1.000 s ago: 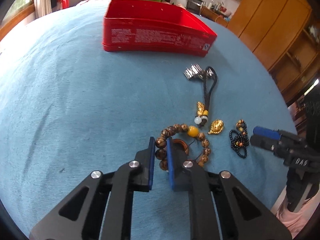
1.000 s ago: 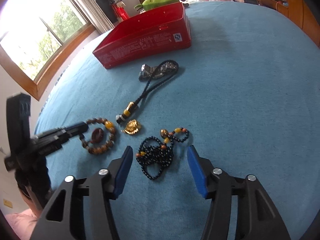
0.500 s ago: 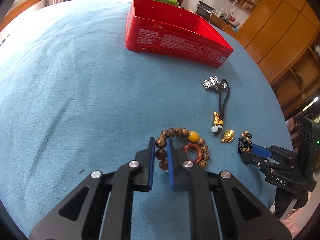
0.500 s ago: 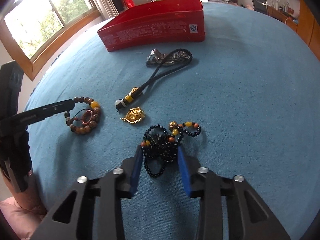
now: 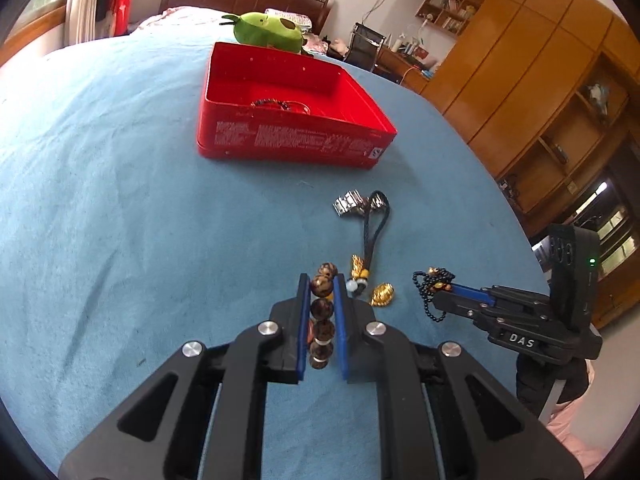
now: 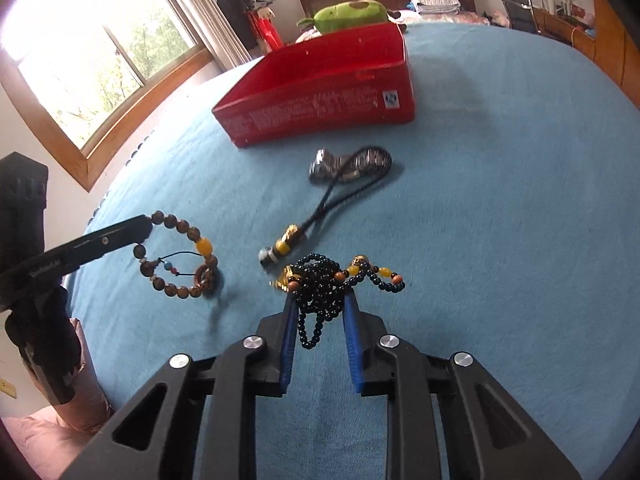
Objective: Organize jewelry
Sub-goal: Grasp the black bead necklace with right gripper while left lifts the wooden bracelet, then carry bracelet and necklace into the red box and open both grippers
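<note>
The left hand-held gripper point(image 5: 322, 300) pinches a brown wooden bead bracelet point(image 5: 322, 312) by its near edge, so the loop hangs free above the blue bedspread point(image 5: 120, 220). The right hand-held gripper point(image 6: 320, 308) has just been closing and now clamps a bunched black bead necklace point(image 6: 324, 284), strands dangling between its blue pads. Both tilt steeply downward, side by side. Ahead lie a black cord charm point(image 6: 320, 216), then the open red tin box point(image 5: 288, 120), likely their destination.

Left gripper point(image 5: 322, 294) angles downward, jaws clamped on a bracelet point(image 5: 322, 312). Right gripper point(image 6: 320, 312) angles downward too; its jaws have just been closing and pinch a necklace point(image 6: 324, 288).
</note>
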Tool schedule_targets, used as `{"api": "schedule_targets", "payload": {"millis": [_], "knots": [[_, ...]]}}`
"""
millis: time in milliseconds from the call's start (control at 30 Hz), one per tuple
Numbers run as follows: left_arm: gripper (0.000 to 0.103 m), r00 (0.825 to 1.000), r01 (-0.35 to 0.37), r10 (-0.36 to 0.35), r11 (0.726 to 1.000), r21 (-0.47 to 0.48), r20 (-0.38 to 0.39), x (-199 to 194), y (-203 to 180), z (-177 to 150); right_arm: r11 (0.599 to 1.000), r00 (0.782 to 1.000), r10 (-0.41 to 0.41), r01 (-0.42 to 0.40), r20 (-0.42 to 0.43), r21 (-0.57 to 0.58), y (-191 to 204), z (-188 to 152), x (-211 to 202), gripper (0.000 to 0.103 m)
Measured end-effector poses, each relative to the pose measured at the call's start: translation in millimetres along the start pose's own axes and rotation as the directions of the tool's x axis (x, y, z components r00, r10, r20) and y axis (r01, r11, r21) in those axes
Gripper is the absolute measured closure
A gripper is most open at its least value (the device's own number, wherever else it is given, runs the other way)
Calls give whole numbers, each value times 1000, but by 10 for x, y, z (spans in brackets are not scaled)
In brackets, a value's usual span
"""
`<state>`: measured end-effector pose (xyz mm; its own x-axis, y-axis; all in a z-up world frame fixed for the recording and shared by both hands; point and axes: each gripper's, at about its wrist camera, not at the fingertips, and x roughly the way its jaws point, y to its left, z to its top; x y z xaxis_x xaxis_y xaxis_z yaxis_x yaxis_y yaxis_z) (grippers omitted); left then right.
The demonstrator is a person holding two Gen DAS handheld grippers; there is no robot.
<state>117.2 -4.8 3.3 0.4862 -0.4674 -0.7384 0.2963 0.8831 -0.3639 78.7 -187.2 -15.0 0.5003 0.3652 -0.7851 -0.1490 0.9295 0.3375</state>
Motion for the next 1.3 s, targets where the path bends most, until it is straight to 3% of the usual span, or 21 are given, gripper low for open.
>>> {"api": "schedule_targets", "payload": {"millis": [400,800,1300], "knots": [[93,994,-44,45,999,-19,98,-259,142,346,1000,1000,-6,6,29,-3,39,310,5,81],[93,988,-126,126,992,-10,85,-127,201,737,1000,997,-24,26,69,-18,89,917,18,81],[93,983,-148,146,989,16,111,-179,156,1078,1000,991,-10,14,131,-25,127,1412,17,81]]}}
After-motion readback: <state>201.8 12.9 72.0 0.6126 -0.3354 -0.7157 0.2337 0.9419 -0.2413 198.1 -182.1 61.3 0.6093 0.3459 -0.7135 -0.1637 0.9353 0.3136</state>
